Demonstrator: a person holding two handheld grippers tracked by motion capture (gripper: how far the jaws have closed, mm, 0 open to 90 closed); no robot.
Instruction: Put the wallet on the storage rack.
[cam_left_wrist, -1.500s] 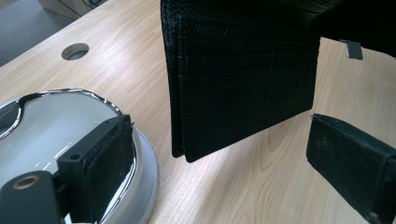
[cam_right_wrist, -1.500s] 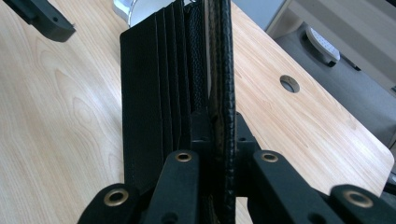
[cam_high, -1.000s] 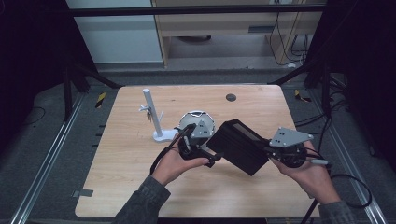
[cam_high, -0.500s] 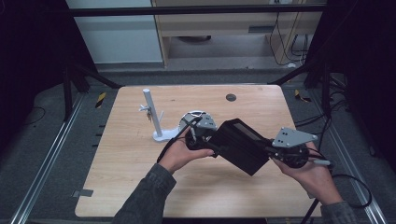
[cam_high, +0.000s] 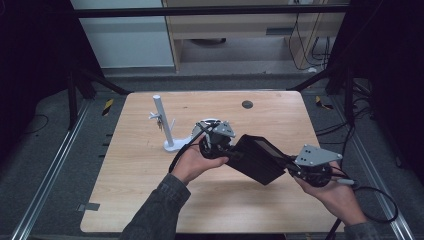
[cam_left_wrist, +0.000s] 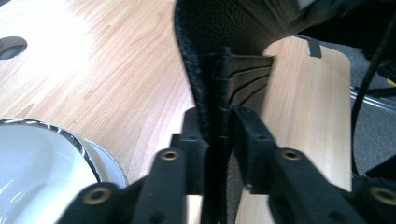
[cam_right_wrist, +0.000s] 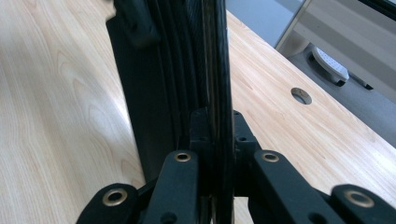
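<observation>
A black folding wallet (cam_high: 260, 157) with card slots hangs above the table, held by its two ends. At its left end is my left gripper (cam_high: 233, 153), whose jaws have just been closing. In the left gripper view they (cam_left_wrist: 217, 128) pinch the wallet's stitched edge (cam_left_wrist: 219, 32). My right gripper (cam_high: 292, 170) is shut on the wallet's right end. In the right gripper view its jaws (cam_right_wrist: 217, 128) clamp a thin leaf of the wallet (cam_right_wrist: 154, 70).
A white round dish (cam_high: 207, 123) sits on the wooden table (cam_high: 140, 200) just behind my left gripper; it shows as the dish (cam_left_wrist: 37, 163) at lower left. A white upright post on a base (cam_high: 163, 122) stands to its left. A cable hole (cam_high: 247, 104) lies farther back.
My left hand has shifted a little up and away from the person, and its jaws have closed on the wallet's left edge. The right hand and wallet have stayed nearly still.
</observation>
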